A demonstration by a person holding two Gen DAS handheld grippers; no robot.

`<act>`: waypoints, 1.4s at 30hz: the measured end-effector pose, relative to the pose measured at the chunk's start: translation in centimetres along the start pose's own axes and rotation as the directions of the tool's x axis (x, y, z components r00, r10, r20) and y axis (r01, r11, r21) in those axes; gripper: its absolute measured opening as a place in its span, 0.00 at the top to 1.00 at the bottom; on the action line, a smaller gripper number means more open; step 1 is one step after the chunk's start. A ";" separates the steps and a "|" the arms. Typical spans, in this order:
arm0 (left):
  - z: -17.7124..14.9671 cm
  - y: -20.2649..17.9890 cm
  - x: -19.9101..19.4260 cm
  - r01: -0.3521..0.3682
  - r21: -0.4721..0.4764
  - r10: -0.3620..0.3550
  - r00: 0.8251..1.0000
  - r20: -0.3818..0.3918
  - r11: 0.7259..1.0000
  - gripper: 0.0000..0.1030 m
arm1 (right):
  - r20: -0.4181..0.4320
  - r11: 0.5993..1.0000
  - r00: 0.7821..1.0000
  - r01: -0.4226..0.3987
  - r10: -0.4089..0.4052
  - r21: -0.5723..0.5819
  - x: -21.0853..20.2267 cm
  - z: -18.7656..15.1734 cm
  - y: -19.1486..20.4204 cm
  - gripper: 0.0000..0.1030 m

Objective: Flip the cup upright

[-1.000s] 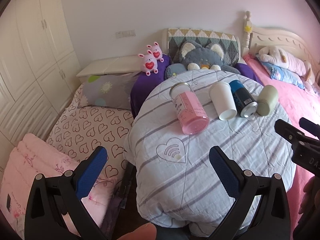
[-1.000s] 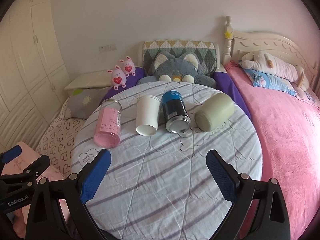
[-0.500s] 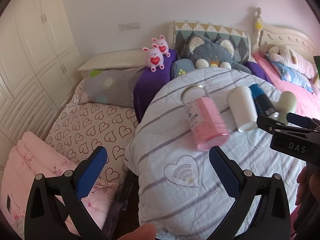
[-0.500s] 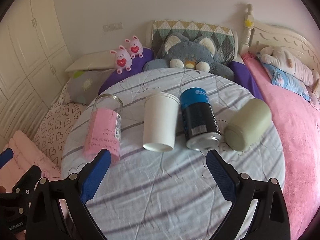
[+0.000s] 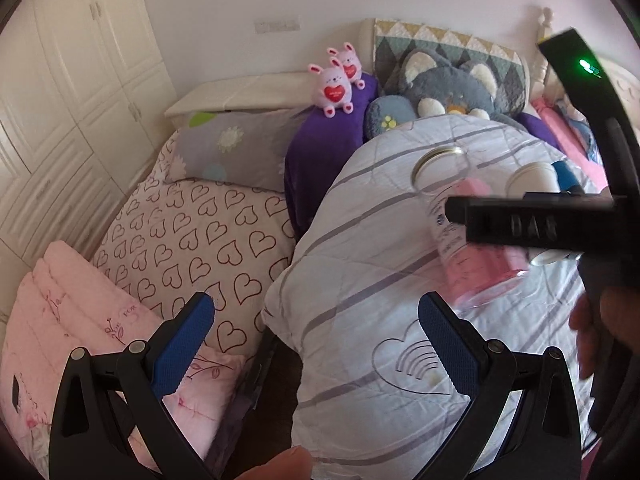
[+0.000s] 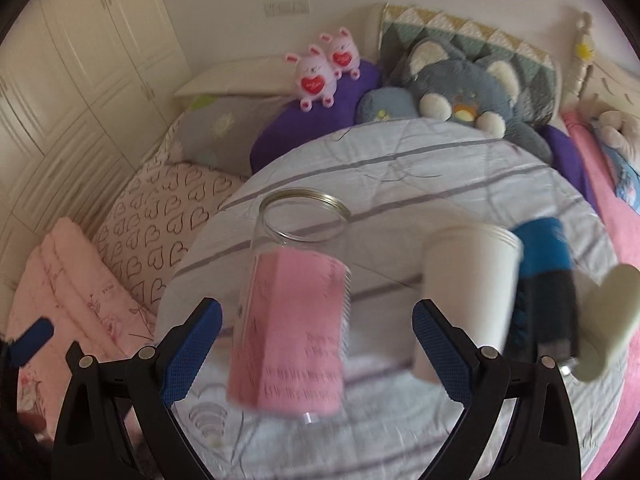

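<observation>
R gripper [image 6: 316, 344] wide open, nothing held. Blue pads [image 6: 192, 344] sit either side of the pink jar [image 6: 296, 320], not touching, clear gap on both sides. L gripper [image 5: 316, 344] also spread wide & empty, hanging off the L edge of the striped quilt [image 5: 360, 264], aimed partly at the heart-print sheet [image 5: 192, 240].

Pink jar = clear cup w/ pink label, lying on its side on the quilt, open metal-rimmed mouth pointing away toward the grey cat plush [image 6: 460, 84], base toward the camera. R view is motion-blurred, so exact gap to pads is hard to judge.

To its R, also on their sides: white paper cup [image 6: 468, 296], blue can [image 6: 548, 280], pale green cup [image 6: 608, 320], all close in a row, white cup near the jar but apart.

Handling, my guess: clear wall looks rigid (glass or hard plastic, cannot tell), probably empty so light, smooth so slippery. Round body on soft bedding = likely to roll when nudged. Best hold across the mid-body over the label, pads on opposite sides, not on the thin rim. Quilt is squashy & uneven, so once stood on its base it may tip; set down gently. Watch the white cup when swinging it up.
</observation>
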State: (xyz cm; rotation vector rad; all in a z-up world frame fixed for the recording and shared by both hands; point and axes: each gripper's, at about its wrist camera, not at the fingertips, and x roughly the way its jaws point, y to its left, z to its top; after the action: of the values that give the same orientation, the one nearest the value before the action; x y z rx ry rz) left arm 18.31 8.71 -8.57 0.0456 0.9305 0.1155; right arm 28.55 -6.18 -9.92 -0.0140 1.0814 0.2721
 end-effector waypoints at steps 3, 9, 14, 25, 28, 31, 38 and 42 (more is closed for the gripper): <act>-0.2 0.6 0.6 0.002 -0.012 -0.002 1.000 -0.015 1.000 0.00 | -0.068 1.000 0.998 -0.017 0.018 0.012 1.7 1.3 -0.1 0.06; -0.4 1.5 1.4 0.008 -0.031 -0.009 0.999 -0.031 0.999 0.00 | -0.188 1.000 0.982 -0.020 0.018 -0.012 4.0 1.3 0.4 0.18; -0.8 1.6 1.2 0.007 -0.031 -0.008 0.999 -0.035 0.999 0.00 | -0.150 0.999 0.989 -0.008 0.001 -0.045 3.4 0.3 1.4 0.30; -3.1 -0.5 -2.8 0.031 0.017 -0.031 1.000 0.000 0.999 0.00 | -0.013 0.990 0.995 -0.098 0.100 0.100 -4.2 -4.8 -1.3 0.30; -4.3 -1.7 -4.3 0.056 0.048 -0.057 0.998 0.020 0.997 0.00 | 0.036 0.981 0.994 -0.106 0.102 0.164 -7.4 -7.9 -2.8 0.30; -5.2 -3.3 -6.0 0.085 0.092 -0.090 0.995 0.047 0.992 0.00 | 0.058 0.964 0.993 -0.113 0.102 0.239 -9.3 -11.7 -4.4 0.30; -7.8 -6.5 -8.0 0.119 0.185 -0.130 0.991 0.046 0.975 0.00 | 0.032 0.928 0.994 -0.113 0.108 0.356 -8.0 -17.0 -6.3 0.30; -8.6 -7.0 -8.4 0.111 0.186 -0.119 0.992 0.032 0.976 0.00 | 0.001 0.924 0.994 -0.101 0.109 0.370 -6.4 -18.0 -6.5 0.29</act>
State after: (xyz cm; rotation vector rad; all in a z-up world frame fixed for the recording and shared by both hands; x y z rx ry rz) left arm 7.00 0.63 -7.58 0.1643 0.8964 -0.0795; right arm 11.59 -16.41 -13.61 0.3813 1.1408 0.1608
